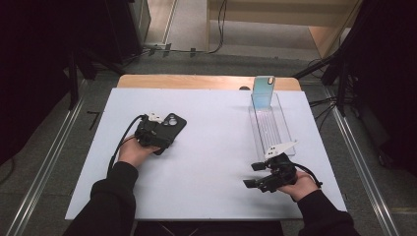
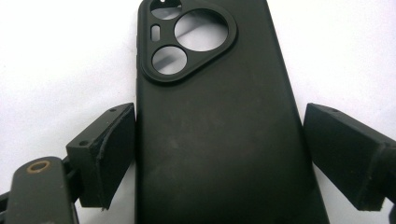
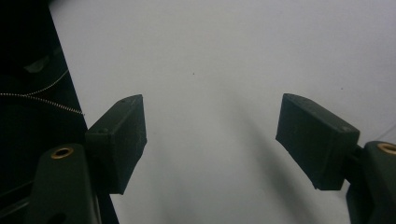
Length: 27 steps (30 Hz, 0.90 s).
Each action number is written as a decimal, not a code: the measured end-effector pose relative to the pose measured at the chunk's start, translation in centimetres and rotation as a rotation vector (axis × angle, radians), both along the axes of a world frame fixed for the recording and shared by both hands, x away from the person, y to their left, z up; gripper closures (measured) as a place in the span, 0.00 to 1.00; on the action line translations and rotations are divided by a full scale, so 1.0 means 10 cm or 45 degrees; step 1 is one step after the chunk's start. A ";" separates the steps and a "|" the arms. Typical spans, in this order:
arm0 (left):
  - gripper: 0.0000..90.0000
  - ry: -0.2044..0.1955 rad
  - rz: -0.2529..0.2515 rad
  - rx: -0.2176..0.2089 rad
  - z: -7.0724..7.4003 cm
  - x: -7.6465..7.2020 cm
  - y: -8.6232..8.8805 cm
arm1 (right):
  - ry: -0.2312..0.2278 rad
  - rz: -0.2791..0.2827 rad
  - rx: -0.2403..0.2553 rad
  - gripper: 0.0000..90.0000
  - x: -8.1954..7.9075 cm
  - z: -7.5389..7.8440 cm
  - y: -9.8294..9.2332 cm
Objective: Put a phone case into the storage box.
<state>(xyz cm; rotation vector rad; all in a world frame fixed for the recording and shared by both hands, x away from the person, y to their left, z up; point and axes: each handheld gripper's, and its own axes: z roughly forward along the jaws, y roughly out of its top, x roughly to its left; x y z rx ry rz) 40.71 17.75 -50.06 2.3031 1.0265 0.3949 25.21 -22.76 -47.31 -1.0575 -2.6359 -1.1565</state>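
The black phone case (image 2: 219,135) lies flat, back up, on the left half of the white table (image 1: 211,162), between the jaws of the left gripper (image 1: 156,133); the left pad is at its edge, the right one stands just clear. The right gripper (image 1: 258,175) rests near the front right corner, jaws spread on nothing. At the back right, a clear tray (image 1: 270,129) holds a bluish phone case (image 1: 263,91) upright at its far end.

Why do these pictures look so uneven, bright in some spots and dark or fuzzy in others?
High view: the white table is lit, the room around it nearly black. Left gripper view: the black phone case is sharp, the sheet behind washed out. Right gripper view: the near fingers look soft and cast faint shadows.
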 end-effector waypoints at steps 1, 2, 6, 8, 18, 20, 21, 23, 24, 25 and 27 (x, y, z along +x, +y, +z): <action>0.14 0.002 0.001 0.001 0.00 0.00 0.00 | 0.000 -0.001 -0.001 0.25 0.00 0.00 0.00; 0.14 0.003 0.001 0.000 0.00 0.00 0.00 | -0.003 0.001 0.000 0.25 0.00 0.00 0.00; 0.15 0.006 0.018 -0.006 0.01 0.00 0.00 | -0.006 0.000 0.006 0.25 0.00 0.00 0.00; 0.16 0.015 0.026 -0.018 0.02 0.01 0.01 | -0.019 -0.002 0.012 0.24 0.00 0.01 -0.01; 0.17 0.037 0.053 -0.083 0.09 0.03 0.08 | -0.112 -0.018 0.065 0.23 -0.02 0.04 -0.02; 0.17 0.031 0.058 -0.092 0.13 0.02 0.11 | -0.116 -0.023 0.067 0.23 -0.01 0.04 -0.03; 0.17 0.031 0.062 -0.104 0.15 0.02 0.12 | -0.116 -0.027 0.067 0.23 -0.01 0.04 -0.03; 0.17 0.017 0.059 -0.118 0.21 0.00 0.14 | -0.100 -0.046 0.076 0.23 -0.01 0.04 -0.03; 0.17 0.011 0.057 -0.130 0.24 -0.01 0.14 | -0.095 -0.052 0.079 0.23 0.00 0.04 -0.03; 0.17 0.002 0.057 -0.135 0.27 -0.03 0.15 | -0.088 -0.058 0.077 0.23 0.00 0.04 -0.03; 0.17 -0.002 0.059 -0.157 0.33 -0.06 0.16 | -0.080 -0.065 0.092 0.23 0.00 0.06 -0.03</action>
